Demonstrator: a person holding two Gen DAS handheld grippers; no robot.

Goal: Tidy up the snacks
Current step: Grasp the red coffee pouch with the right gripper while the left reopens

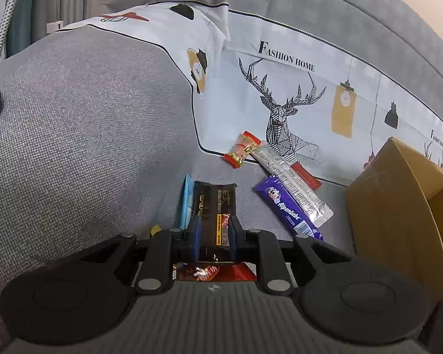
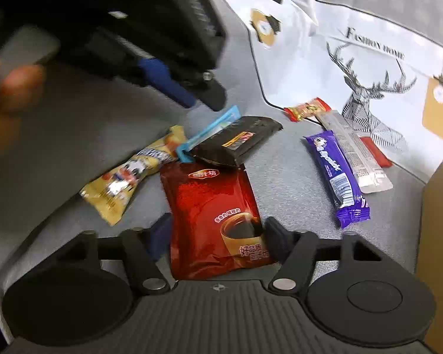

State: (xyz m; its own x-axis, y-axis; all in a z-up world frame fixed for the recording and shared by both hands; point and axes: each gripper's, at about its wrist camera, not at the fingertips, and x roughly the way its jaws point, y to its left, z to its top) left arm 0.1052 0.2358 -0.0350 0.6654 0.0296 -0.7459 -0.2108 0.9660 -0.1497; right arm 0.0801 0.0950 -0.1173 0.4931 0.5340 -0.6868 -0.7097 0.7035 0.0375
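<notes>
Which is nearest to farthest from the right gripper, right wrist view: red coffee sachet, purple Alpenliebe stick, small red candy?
1. red coffee sachet: between the right gripper's open fingers.
2. purple Alpenliebe stick: right, mid-distance.
3. small red candy: far, at the printed cloth's edge.

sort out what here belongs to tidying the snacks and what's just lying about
For the job: red coffee packet, black packet, yellow packet, purple candy bar, silver sachet, small red candy, cardboard box.

Lying about: deer-print sheet, grey cushion.
</notes>
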